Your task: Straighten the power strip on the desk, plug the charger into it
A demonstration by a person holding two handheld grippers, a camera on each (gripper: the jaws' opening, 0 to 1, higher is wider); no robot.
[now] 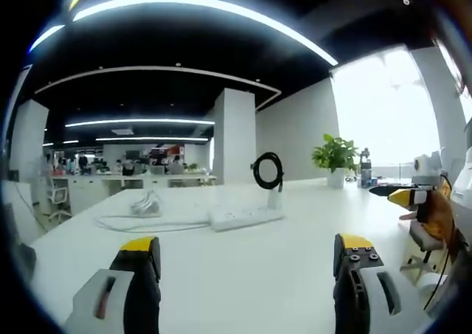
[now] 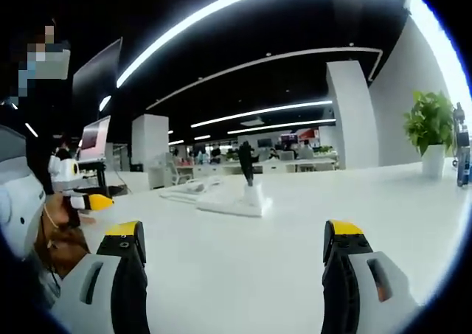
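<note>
Just above the middle of the left gripper view, the power strip (image 1: 245, 217) lies on the white desk (image 1: 221, 275), well ahead of my left gripper (image 1: 247, 256). Its long axis runs nearly across the frame, the right end sitting a little higher than the left, so it lies roughly broadside to that gripper. Its white cable (image 1: 147, 223) trails off toward the left of the frame, where a small white bundle (image 1: 145, 203) sits; that may be the charger, but it is too small for me to tell. A black looped cable on a white stand (image 1: 270, 175) rises just behind the strip's right end.

In the right gripper view the same strip (image 2: 234, 201) sits left of centre, ahead of my right gripper (image 2: 232, 249) and more end-on to it, with the stand (image 2: 249, 179) upright at its near end.

Both my grippers are spread wide with nothing between the jaws, each held above bare desk well short of the strip. My other gripper shows at each view's edge: the right one (image 1: 413, 197) at the right of the left view, the left one (image 2: 88, 201) at the left of the right view.

I judge the two about equally near. The left meets the strip's long side, which suits swinging it straight.
</note>
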